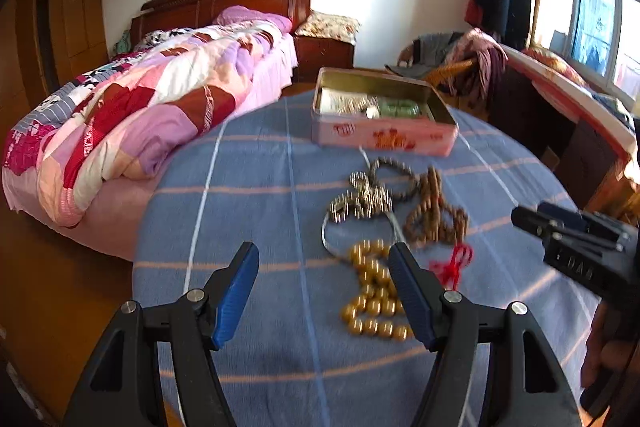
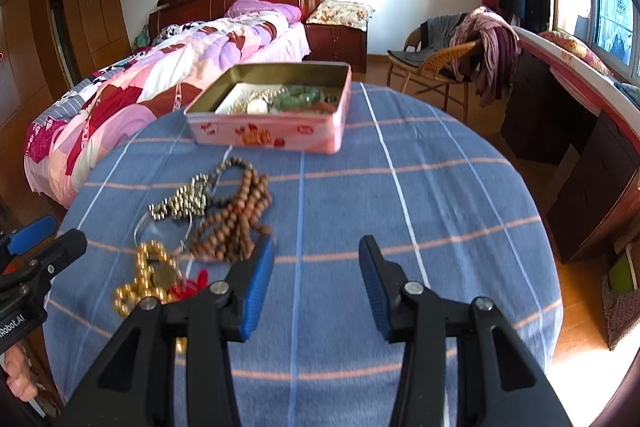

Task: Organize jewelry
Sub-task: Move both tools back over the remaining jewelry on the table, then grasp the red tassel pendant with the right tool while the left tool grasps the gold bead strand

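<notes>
A pink tin box point(image 1: 384, 137) point(image 2: 268, 137) stands open at the far side of a round table with a blue checked cloth point(image 1: 260, 211) point(image 2: 400, 195); green and white jewelry lies inside. In front of it lies a pile: gold beads point(image 1: 374, 301) point(image 2: 140, 287), brown wooden beads point(image 1: 436, 215) point(image 2: 236, 223), a silver-grey bead string point(image 1: 364, 203) point(image 2: 180, 203) and a red tassel point(image 1: 454, 265) point(image 2: 190, 287). My left gripper point(image 1: 322, 255) is open and empty above the cloth, its right finger beside the gold beads. My right gripper point(image 2: 316, 247) is open and empty, right of the pile.
A bed with a pink patchwork quilt point(image 1: 132, 123) point(image 2: 160, 67) stands left of the table. A wicker chair with clothes point(image 2: 452, 63) and a dark desk point(image 2: 580, 147) stand to the right, under a window.
</notes>
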Demonstrator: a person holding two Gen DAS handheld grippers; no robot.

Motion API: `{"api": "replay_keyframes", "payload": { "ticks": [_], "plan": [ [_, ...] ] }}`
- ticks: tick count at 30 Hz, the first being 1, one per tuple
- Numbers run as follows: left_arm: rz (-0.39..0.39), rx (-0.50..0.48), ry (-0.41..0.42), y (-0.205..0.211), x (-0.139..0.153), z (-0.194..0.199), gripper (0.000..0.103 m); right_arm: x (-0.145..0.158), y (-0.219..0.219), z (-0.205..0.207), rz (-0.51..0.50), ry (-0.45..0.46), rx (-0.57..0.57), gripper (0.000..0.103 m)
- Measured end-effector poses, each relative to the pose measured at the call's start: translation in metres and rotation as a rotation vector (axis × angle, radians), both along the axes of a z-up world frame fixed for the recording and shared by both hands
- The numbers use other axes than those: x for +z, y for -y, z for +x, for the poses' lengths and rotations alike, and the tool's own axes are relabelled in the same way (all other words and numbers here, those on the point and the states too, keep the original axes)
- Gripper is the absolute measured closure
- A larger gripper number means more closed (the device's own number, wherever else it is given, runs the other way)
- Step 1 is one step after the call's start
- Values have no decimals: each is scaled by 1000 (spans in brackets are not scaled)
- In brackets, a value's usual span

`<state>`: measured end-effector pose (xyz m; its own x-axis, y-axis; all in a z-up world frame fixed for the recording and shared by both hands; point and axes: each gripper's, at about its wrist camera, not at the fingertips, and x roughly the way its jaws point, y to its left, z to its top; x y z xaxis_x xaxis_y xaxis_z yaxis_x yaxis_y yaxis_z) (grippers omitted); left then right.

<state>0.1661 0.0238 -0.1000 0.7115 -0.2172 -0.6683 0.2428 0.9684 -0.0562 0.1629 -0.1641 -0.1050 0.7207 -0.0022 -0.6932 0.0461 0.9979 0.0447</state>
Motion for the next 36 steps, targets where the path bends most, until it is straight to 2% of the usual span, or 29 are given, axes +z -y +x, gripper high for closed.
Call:
{"api": "replay_keyframes", "payload": {
  "ticks": [5,9,13,16,20,22,23,26,28,36],
  "plan": [
    [-23,-42,-71,2,-15,-4,36,-10,-1,-5,2,-31,11,55],
    [-6,-61,-95,10,-22,-6,36,-10,-4,-7,31,-35,37,55],
    [6,-65,-120,15,-30,-4,36,-11,-16,-7,50,-42,109,55],
    [11,-47,-144,14,-36,-2,36,-14,-26,-3,101,-65,176,55],
    [8,-39,-136,8,-34,-3,36,-21,-40,8,112,-93,223,56],
    [12,-44,-132,7,-32,-3,36,-27,-47,14,115,-119,243,69],
    [15,-48,-130,7,-32,-3,35,-31,-49,17,116,-135,253,79],
    [20,-59,-128,7,-33,-3,35,-35,-53,19,109,-145,272,82],
    [20,-63,-134,8,-33,-1,35,-35,-53,17,89,-136,274,92],
    [-2,-100,-149,19,-35,3,35,-6,-21,6,91,-30,170,93]
  ]
}}
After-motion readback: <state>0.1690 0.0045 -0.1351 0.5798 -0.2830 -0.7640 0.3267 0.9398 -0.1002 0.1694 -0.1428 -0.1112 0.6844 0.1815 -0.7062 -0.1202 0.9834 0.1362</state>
